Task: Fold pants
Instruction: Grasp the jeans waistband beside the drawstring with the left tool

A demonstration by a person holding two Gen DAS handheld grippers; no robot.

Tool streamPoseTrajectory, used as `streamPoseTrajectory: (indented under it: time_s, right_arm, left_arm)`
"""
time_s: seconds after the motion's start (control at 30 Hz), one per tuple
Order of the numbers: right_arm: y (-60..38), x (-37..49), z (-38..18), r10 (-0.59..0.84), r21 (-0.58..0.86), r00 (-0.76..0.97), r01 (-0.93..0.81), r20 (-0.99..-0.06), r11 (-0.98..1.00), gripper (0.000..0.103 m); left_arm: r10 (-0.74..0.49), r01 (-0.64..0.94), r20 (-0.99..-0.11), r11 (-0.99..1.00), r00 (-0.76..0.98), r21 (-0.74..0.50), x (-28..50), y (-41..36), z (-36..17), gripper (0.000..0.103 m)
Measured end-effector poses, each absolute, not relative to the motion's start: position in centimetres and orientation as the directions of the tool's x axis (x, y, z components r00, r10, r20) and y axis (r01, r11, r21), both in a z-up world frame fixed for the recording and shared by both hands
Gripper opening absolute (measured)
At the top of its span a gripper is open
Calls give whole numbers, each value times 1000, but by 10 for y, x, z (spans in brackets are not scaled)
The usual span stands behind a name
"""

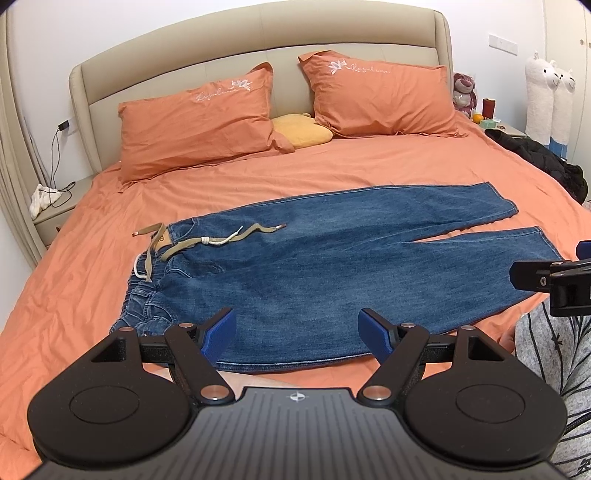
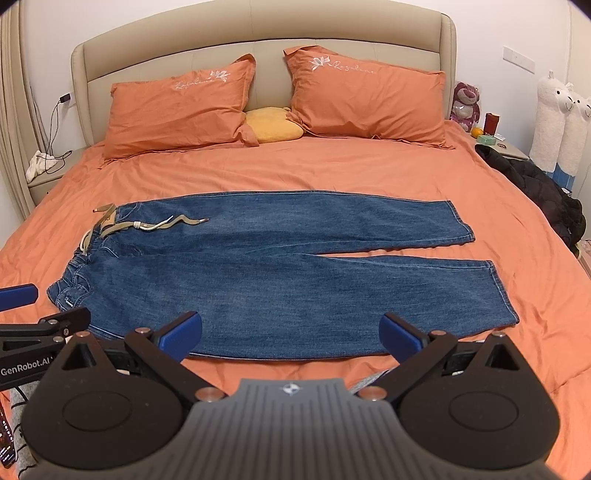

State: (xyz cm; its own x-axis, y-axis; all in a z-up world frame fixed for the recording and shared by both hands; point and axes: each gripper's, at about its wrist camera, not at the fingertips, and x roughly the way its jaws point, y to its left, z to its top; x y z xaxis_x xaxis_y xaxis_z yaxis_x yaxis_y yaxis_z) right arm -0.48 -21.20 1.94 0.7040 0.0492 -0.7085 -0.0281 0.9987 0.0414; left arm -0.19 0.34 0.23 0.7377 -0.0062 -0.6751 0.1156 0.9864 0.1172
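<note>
Lying flat, blue denim pants point(image 2: 280, 273), wrinkled orange sheet point(image 2: 332, 166), khaki drawstring point(image 2: 173, 223)

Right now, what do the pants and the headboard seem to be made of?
The pants look like blue denim: faded wash, lighter stitched seams, matte surface. The headboard looks padded and covered in beige leather or imitation leather: smooth, faintly shiny, with panel seams. Which of the two, I cannot tell.

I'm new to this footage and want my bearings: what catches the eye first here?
A pair of blue jeans lies spread flat across the middle of an orange bed sheet, waistband and tan drawstring to the left, legs to the right. Behind them two orange pillows lean on a beige headboard. Both grippers, left and right, hover at the jeans' near edge, jaws open.
</note>
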Motion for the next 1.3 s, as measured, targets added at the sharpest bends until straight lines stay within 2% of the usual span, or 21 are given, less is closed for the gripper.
streamPoseTrajectory:
  time_s: [0.43,0.6,0.8,1.0,1.1,1.17,1.3]
  right_arm:
    - [-216,-3,17,52,48,702,-25,-710,999,98]
    - [-221,5,15,58,45,702,-37,-709,998,98]
    - [-253,32,9,124,40,740,-130,-661,991,98]
    - [-297,73,-10,81,-94,739,-192,-669,977,97]
    - [-332,98,-21,64,-91,707,-179,-704,980,91]
    - [-356,119,-28,75,-52,664,-169,-744,984,73]
    - [-394,158,-49,42,-62,567,-164,-823,985,59]
  left_arm:
    - [-5,117,-676,986,737,120,-1,6,3,88]
    - [9,140,-667,976,745,169,7,14,5,87]
    - [3,238,-667,933,745,271,39,40,8,84]
    - [-23,385,-744,866,668,319,83,81,-8,81]
    - [-1,407,-771,850,636,335,106,106,-20,80]
    - [13,438,-798,831,602,344,121,123,-32,80]
    - [97,527,-865,758,492,385,146,144,-67,80]
